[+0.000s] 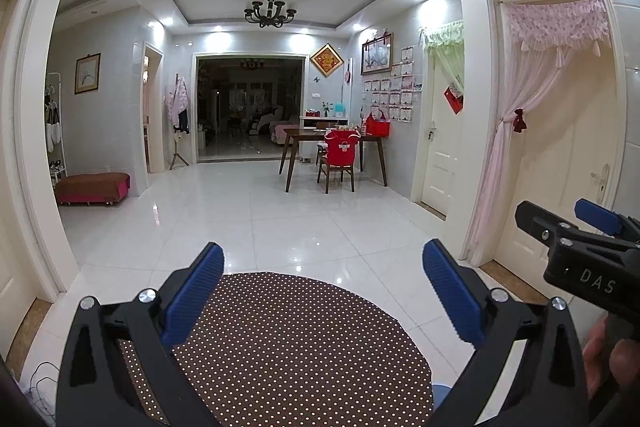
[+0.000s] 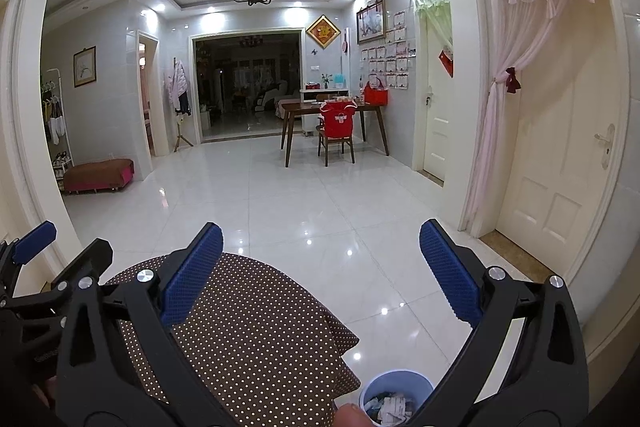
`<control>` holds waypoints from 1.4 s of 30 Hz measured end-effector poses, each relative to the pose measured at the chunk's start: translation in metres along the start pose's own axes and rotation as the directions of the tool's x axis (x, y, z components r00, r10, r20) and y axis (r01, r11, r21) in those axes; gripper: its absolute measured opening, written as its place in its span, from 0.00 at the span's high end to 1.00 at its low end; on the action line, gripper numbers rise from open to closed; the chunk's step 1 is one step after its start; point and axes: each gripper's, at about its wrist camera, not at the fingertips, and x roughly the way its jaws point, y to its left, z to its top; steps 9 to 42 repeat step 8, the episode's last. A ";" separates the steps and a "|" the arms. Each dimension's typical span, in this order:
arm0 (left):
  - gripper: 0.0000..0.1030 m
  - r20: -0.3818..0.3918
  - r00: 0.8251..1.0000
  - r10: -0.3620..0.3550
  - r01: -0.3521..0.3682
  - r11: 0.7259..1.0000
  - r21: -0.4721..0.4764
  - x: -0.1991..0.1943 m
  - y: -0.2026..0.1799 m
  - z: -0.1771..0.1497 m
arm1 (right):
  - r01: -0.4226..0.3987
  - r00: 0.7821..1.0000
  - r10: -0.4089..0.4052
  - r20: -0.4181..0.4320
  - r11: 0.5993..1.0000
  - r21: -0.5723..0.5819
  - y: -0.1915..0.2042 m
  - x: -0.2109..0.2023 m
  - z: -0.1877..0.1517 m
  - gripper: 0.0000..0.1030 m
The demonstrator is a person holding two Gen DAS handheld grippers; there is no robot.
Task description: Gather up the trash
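A small blue waste bin point(image 2: 396, 397) stands on the floor by the round table and holds crumpled paper trash point(image 2: 390, 407). Its rim just shows in the left wrist view point(image 1: 440, 393). My left gripper point(image 1: 324, 293) is open and empty above the table with the brown polka-dot cloth point(image 1: 280, 347). My right gripper point(image 2: 320, 279) is open and empty, over the table's right edge point(image 2: 260, 327) and above the bin. Each gripper shows in the other's view: the right one point(image 1: 560, 227) at the right edge, the left one point(image 2: 60, 255) at the left edge.
White glossy tiled floor point(image 2: 280, 195) stretches ahead. A wooden dining table point(image 2: 332, 115) with a red-covered chair point(image 2: 336, 131) stands far back. A cream door point(image 2: 560, 147) with a pink curtain is at right. A low red bench point(image 2: 98, 175) sits at left.
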 end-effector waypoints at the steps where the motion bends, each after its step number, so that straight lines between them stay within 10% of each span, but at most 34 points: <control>1: 0.05 -0.001 1.000 0.000 0.000 1.000 0.002 0.001 0.000 0.000 | 0.000 1.000 0.000 0.000 1.000 0.001 0.000 0.000 0.000 0.06; 42: 0.05 -0.013 1.000 0.002 -0.002 1.000 -0.003 0.006 0.001 0.000 | -0.001 1.000 0.001 -0.008 1.000 0.003 -0.002 0.002 0.000 0.06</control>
